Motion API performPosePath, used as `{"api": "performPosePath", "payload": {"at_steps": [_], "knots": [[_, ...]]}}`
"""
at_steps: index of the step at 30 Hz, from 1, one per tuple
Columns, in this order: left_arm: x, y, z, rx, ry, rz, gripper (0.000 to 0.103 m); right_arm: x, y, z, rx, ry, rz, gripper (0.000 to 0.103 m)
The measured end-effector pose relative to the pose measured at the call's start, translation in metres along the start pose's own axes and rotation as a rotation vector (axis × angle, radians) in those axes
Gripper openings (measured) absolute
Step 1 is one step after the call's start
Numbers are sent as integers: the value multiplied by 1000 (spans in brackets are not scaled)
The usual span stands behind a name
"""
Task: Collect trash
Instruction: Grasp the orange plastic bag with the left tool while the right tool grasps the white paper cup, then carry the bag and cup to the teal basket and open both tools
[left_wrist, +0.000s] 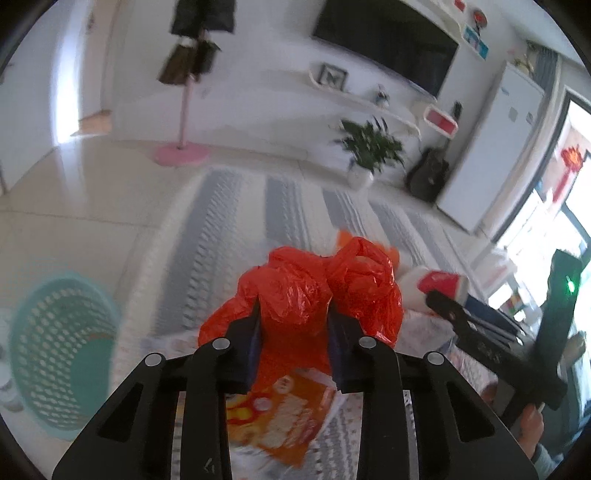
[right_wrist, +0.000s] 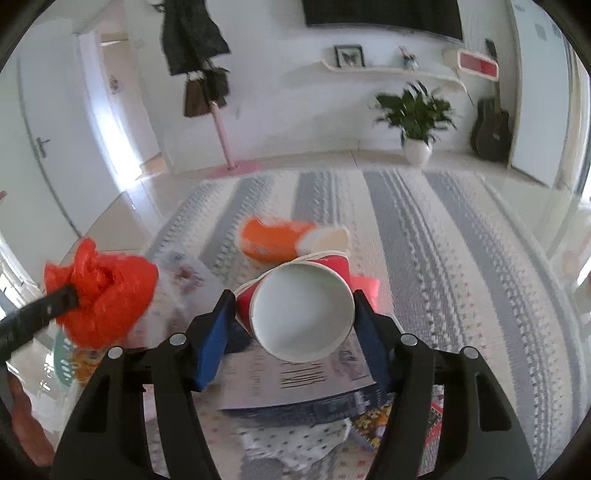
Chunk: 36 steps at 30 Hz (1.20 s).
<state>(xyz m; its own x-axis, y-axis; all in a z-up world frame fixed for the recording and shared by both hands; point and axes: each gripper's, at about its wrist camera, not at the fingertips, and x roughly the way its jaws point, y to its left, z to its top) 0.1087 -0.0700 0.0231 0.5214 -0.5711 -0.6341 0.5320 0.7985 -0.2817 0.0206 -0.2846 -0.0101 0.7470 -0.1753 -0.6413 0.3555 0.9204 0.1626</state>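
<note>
Crumpled orange-red plastic bag (left_wrist: 299, 295) sits clamped in the left hand-held gripper (left_wrist: 293, 317); at its three o'clock, the right hand-held gripper (right_wrist: 295, 314) grips a red paper cup (right_wrist: 301, 308).

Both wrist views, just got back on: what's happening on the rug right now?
A person is picking up litter with two handheld tongs. The left tongs are clamped on a crumpled red plastic bag, held above the rug. The right tongs grip a red paper cup by its sides, open mouth facing the camera. Newspaper and an orange wrapper remain. A teal basket waits on the left.
</note>
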Motion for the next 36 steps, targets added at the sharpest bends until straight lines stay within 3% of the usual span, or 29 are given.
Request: {"api": "performPosePath", "payload": {"at_steps": [3, 9, 15, 20, 25, 28, 36], "knots": [[-39, 20, 12, -16, -75, 26, 28, -27, 28, 10, -62, -57, 21, 60], [-102, 97, 20, -106, -154, 145, 28, -64, 119, 24, -170, -119, 185, 60], [-110, 197, -9, -262, -98, 294, 29, -47, 220, 5, -252, -63, 315, 60], [-82, 261, -36, -350, 7, 338, 29, 6, 286, -17, -277, 80, 338, 61], [-56, 295, -63, -389, 90, 347, 32, 63, 317, -43, -311, 218, 301, 61], [-49, 302, -70, -382, 105, 373, 42, 83, 324, -52, -295, 265, 301, 61], [-54, 307, -74, -378, 86, 360, 50, 86, 334, -55, -307, 268, 288, 62]]}}
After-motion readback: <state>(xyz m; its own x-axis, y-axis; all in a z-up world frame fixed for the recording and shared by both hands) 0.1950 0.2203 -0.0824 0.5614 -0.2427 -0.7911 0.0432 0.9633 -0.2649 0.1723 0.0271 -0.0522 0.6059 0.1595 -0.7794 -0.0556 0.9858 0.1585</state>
